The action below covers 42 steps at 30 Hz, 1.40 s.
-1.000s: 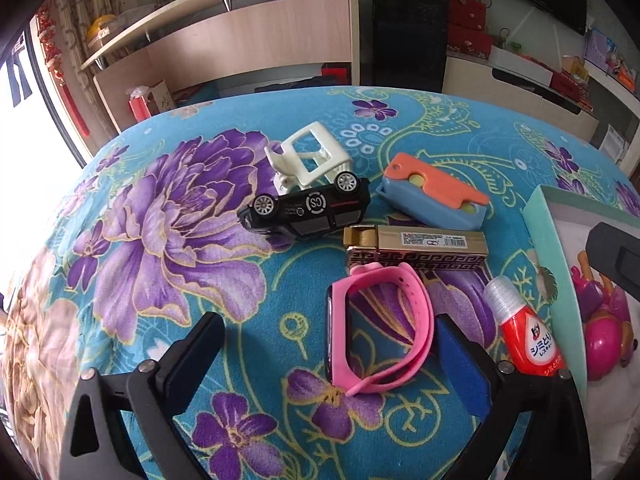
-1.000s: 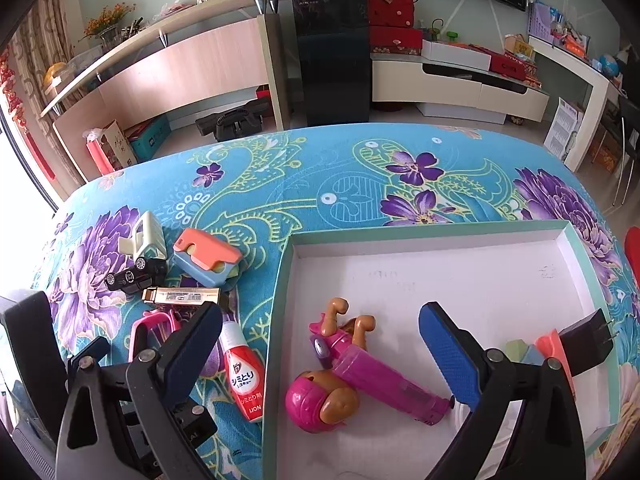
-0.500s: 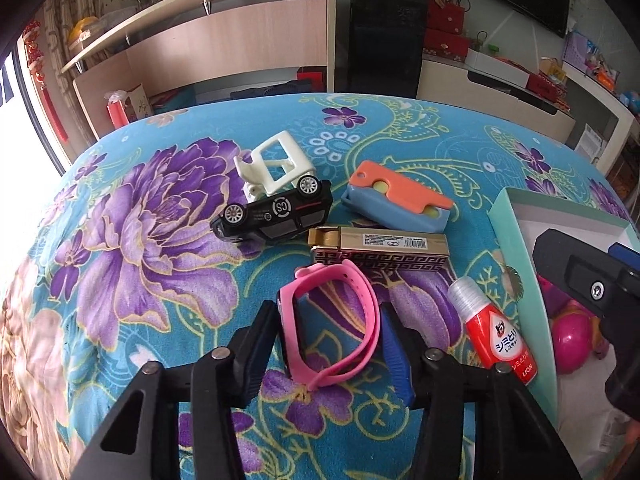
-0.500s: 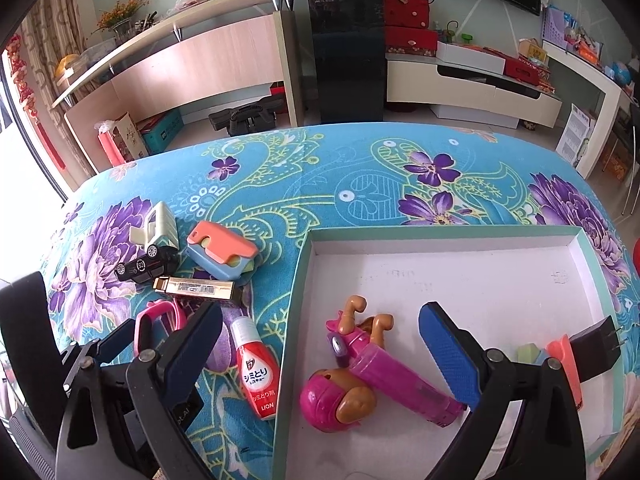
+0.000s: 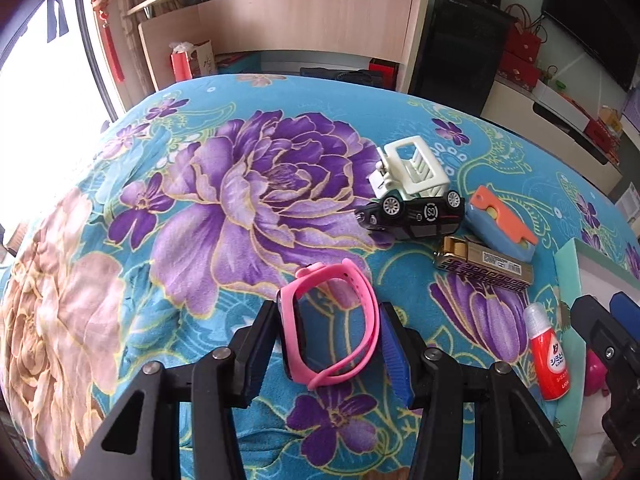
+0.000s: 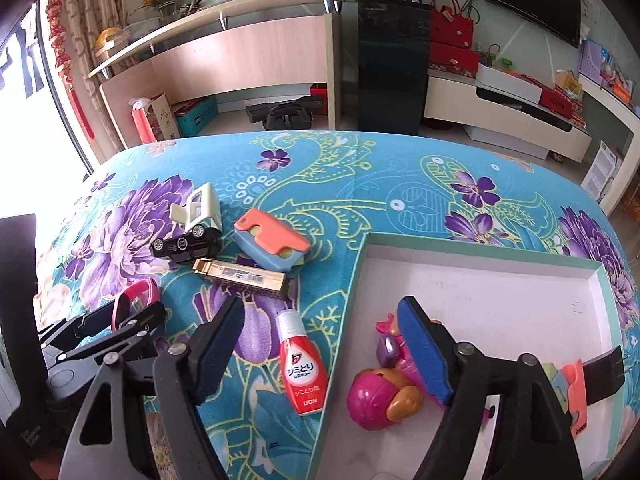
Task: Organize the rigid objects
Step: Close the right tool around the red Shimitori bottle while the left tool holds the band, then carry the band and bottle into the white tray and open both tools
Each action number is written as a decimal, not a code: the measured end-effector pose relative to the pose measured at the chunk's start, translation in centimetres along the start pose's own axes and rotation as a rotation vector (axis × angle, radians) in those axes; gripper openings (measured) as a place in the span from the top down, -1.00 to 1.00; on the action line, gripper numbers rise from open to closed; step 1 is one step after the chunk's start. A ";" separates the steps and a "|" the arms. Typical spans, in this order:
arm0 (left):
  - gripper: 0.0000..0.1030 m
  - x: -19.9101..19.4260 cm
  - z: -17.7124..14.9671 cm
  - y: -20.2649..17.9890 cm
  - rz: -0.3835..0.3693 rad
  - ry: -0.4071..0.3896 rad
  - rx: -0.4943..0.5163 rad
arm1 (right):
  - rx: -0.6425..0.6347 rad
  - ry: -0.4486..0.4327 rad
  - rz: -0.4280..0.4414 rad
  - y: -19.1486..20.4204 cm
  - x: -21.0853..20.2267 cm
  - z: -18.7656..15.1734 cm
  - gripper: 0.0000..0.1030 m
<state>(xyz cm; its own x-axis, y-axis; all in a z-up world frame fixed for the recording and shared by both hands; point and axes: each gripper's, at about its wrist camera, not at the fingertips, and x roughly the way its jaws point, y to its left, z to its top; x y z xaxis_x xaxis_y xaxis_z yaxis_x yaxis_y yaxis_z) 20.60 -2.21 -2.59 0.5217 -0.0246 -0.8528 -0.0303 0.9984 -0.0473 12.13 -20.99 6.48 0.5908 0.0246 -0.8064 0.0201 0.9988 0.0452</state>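
My left gripper [image 5: 328, 320] is shut on a pink wristband watch [image 5: 330, 328], pads pressing both sides, held just above the flowered blue cloth; the watch also shows in the right wrist view [image 6: 134, 300]. My right gripper [image 6: 320, 336] is open and empty over the box's left edge. Under it lies a red stain-remover bottle [image 6: 301, 368]. On the cloth sit a black toy car [image 5: 412, 212], a white toy truck [image 5: 412, 172], a blue-and-orange case [image 5: 502, 224] and a gold harmonica box [image 5: 484, 264]. The white box [image 6: 500, 280] holds a pink toy figure [image 6: 380, 394].
The box has a teal rim [image 6: 340, 320]. At its right end lie a black plug [image 6: 604, 372] and orange and green pieces [image 6: 576, 392]. The table's far edge drops to the floor, with shelves and a black cabinet [image 6: 390, 64] behind.
My left gripper closed on the pink watch, lifted it and carried it left, away from the other objects. The right gripper shifted left over the box edge, staying open.
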 end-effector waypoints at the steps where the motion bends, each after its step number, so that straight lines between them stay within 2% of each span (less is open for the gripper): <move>1: -0.03 -0.1 0.0 0.4 0.004 0.001 -0.008 | -0.021 0.003 0.009 0.5 0.1 -0.1 -0.33; 4: -0.03 -0.5 0.0 1.2 0.007 -0.001 -0.031 | -0.068 0.025 0.023 1.6 0.5 -0.5 -0.18; 10: -0.04 -0.7 0.0 1.8 -0.017 0.004 -0.053 | -0.140 0.084 0.003 3.3 1.9 -1.5 -0.09; 14: -0.04 -0.8 0.0 1.9 -0.029 0.008 -0.056 | -0.155 0.127 -0.021 3.7 2.9 -1.9 -0.05; 22: -0.04 -0.5 -0.1 2.0 -0.036 0.022 -0.060 | -0.211 0.153 -0.097 4.5 4.6 -2.4 0.00; 30: -0.04 -0.2 -0.1 2.0 -0.024 0.030 -0.056 | -0.161 0.183 -0.006 4.4 4.6 -2.4 0.52; 36: -0.04 -0.5 0.0 1.8 -0.017 0.016 -0.055 | -0.129 0.183 0.040 4.4 4.2 -2.4 0.53; 42: -0.04 -1.6 0.1 1.5 -0.021 -0.017 -0.050 | -0.082 0.136 0.090 3.7 2.6 -1.8 0.53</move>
<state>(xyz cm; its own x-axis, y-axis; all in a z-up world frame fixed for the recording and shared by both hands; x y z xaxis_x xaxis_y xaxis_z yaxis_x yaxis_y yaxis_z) 19.82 -0.65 -1.29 0.5373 -0.0443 -0.8422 -0.0612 0.9939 -0.0914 12.27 -17.13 3.48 0.4722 0.1137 -0.8741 -0.0970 0.9923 0.0767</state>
